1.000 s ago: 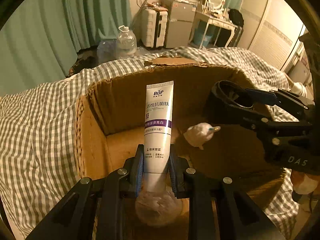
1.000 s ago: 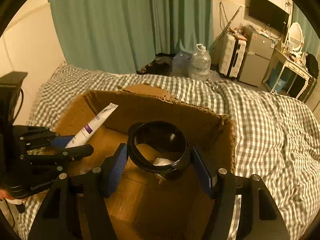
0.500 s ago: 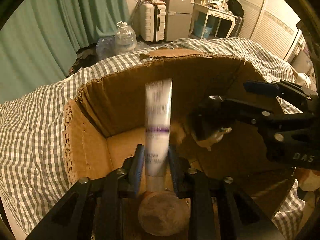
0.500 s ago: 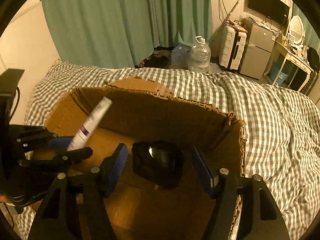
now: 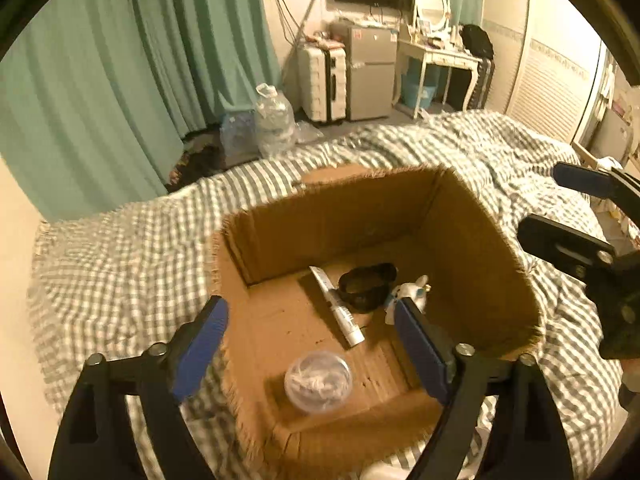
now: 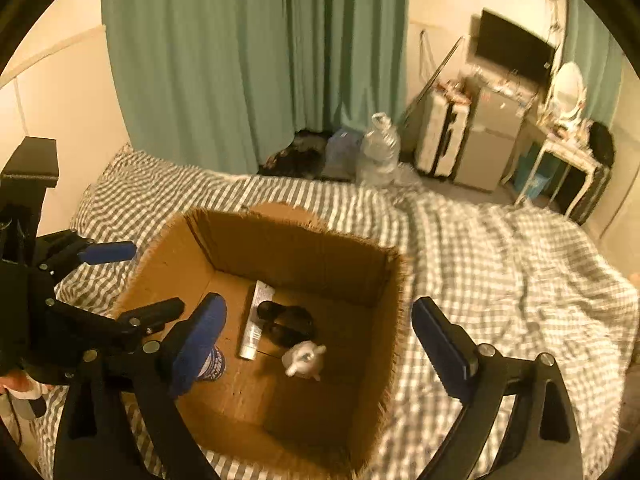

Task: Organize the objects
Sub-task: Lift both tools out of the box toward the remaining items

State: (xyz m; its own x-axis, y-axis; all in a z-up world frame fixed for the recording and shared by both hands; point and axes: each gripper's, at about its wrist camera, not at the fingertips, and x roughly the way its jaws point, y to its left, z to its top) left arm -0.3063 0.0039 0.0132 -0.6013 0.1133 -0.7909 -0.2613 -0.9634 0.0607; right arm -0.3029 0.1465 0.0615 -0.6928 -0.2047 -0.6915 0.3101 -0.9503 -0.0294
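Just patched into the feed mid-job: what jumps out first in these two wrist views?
The open cardboard box on the checked bedspread dominates both views. On its floor a white toothpaste tube lies flat beside a black ring-shaped object, with a small white figurine next to them and a clear round container nearer the camera. The left gripper and right gripper stand open and empty above the box.

Open cardboard box (image 5: pixel 472 240) on the checked bedding, below and ahead of both claws. On its floor: a white toothpaste tube (image 5: pixel 336 306) lying flat, beside it a black ring-shaped holder (image 5: pixel 366 286) tipped on its side, a small white figurine (image 5: pixel 410 290) just beside that, and a clear lidded tub (image 5: pixel 318 380), nearest the left claw.
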